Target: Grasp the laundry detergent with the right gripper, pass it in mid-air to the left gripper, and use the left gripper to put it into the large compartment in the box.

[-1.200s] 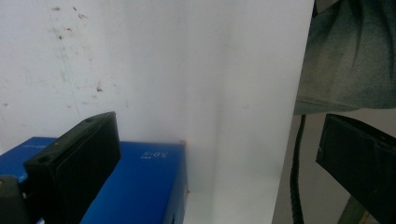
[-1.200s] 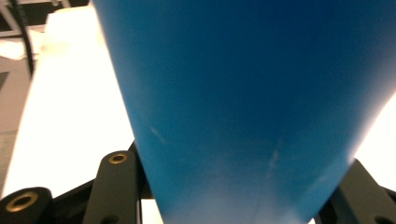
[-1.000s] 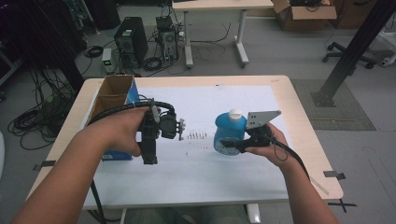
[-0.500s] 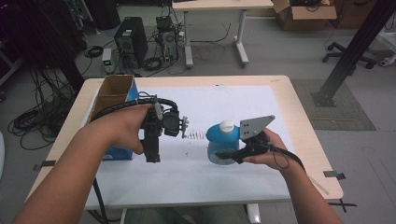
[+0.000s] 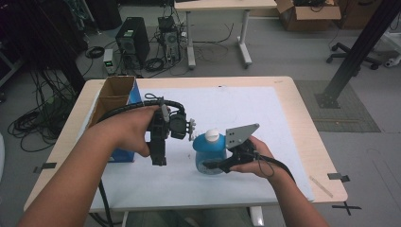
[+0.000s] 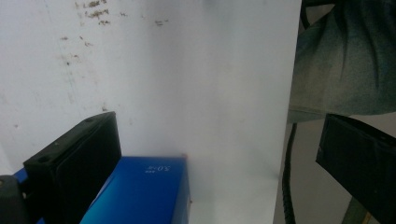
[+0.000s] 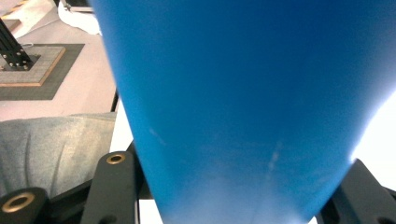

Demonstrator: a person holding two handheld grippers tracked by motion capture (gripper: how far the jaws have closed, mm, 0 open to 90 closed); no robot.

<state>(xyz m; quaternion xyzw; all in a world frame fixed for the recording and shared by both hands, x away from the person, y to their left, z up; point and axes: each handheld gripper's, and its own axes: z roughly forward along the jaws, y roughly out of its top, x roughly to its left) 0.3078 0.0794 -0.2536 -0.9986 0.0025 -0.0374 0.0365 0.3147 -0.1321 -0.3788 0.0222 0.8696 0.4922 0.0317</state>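
Observation:
A round blue bottle with a white cap stands just above the white sheet, held low on its body by my right gripper. In the right gripper view the blue bottle presses between the two black jaws. My left gripper hangs a little to the bottle's left, pointing down at the sheet near the front edge. Its jaws stand wide apart in the left gripper view, with nothing between them. Just behind that hand lies a cardboard box with a blue side, whose blue corner shows low by the left jaw.
The wooden table carries the white sheet with small dark specks. Black tape marks sit at its right edge. On the floor beyond are a computer tower, cables, another desk and a black post.
My right gripper has carried the blue bottle left and nearer the front edge, closer to the left gripper. The left hand has hardly moved.

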